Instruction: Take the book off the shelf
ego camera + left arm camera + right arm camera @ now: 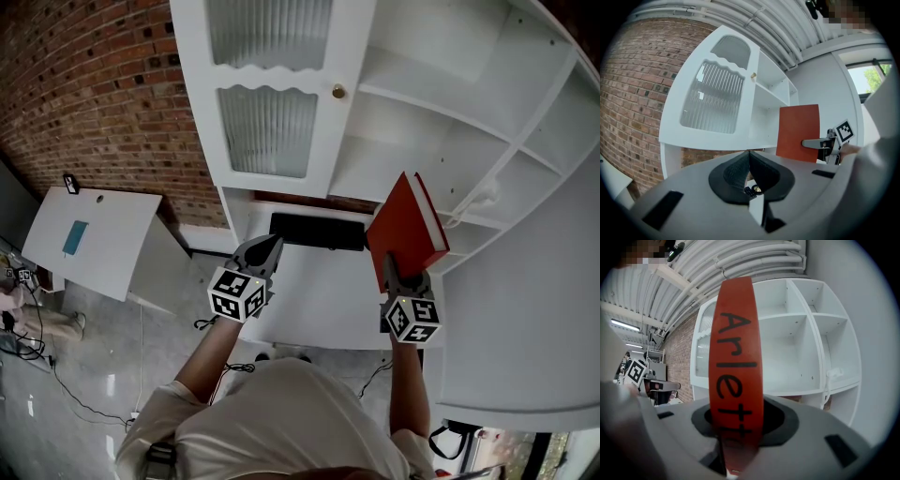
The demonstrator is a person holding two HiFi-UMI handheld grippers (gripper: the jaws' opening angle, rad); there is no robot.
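Observation:
A red book [405,223] with black lettering on its spine [736,366] is held upright in the air in front of the white shelf unit [450,141], clear of its compartments. My right gripper [395,273] is shut on the book's lower edge. In the left gripper view the book [798,131] shows flat-on at the right, with the right gripper's finger [816,143] across it. My left gripper [265,250] hangs to the left of the book, jaws shut together with nothing between them [749,157].
The shelf unit's open compartments [787,352] stand bare. A ribbed glass cabinet door [267,103] with a brass knob [338,91] is at the left. Below lies a white desk top [319,291] with a black keyboard [317,231]. Brick wall [84,84] and a tilted white board [89,239] are at the left.

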